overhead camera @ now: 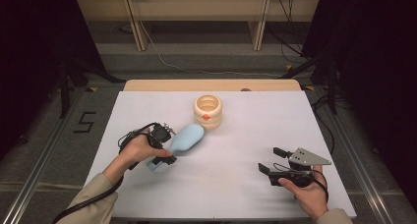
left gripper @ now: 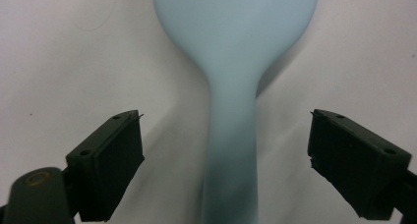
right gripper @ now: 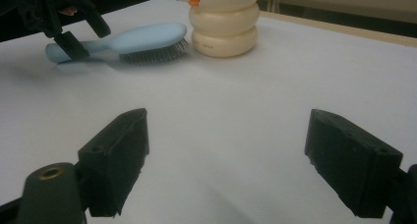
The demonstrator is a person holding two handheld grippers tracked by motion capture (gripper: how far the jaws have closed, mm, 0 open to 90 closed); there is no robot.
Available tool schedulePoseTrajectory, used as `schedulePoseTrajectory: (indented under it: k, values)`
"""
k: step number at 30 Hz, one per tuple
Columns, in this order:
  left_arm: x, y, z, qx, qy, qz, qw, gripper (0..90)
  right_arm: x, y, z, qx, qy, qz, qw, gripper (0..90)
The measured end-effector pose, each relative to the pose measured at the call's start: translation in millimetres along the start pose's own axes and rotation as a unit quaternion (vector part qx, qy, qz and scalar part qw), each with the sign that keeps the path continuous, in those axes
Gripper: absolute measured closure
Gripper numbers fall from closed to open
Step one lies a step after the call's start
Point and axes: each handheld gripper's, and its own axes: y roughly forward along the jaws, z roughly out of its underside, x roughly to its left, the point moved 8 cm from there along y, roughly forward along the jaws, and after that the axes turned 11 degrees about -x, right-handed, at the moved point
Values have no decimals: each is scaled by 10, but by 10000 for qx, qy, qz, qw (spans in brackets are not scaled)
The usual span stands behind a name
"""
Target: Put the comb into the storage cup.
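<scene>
The pale blue hairbrush (overhead camera: 186, 140) lies bristles-down on the desk (overhead camera: 255, 135), just beside the cream ringed holder (overhead camera: 208, 111). The left hand-held gripper (left gripper: 226, 160) straddles its handle, jaws wide, not yet pinching. Next: close squarely on the handle. The right hand-held gripper (overhead camera: 273, 160) waits open, empty.

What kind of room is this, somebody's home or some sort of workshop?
Most likely a lab or recording studio, not a home. A white table stands alone between dark curtains, cables trail over the grey floor, and a "5" is marked on the floor.
</scene>
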Motion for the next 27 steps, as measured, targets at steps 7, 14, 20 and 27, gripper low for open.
schedulePoseTrajectory:
  k: [7,14,20,27]
  values:
    - [18,6,-23,71,17,24,10000,153,1,0,1,1,-3,-5,10000,176]
    - [51,-8,-54,74,-1,27,10000,156,1,-3,-2,-1,-5,3,10000,176]
    - [78,-12,-57,91,14,28,10000,157,-2,-2,0,-2,5,5,10000,176]
    - [108,-9,-43,167,-19,25,9999,164,-3,-5,-6,-7,-17,19,10000,176]
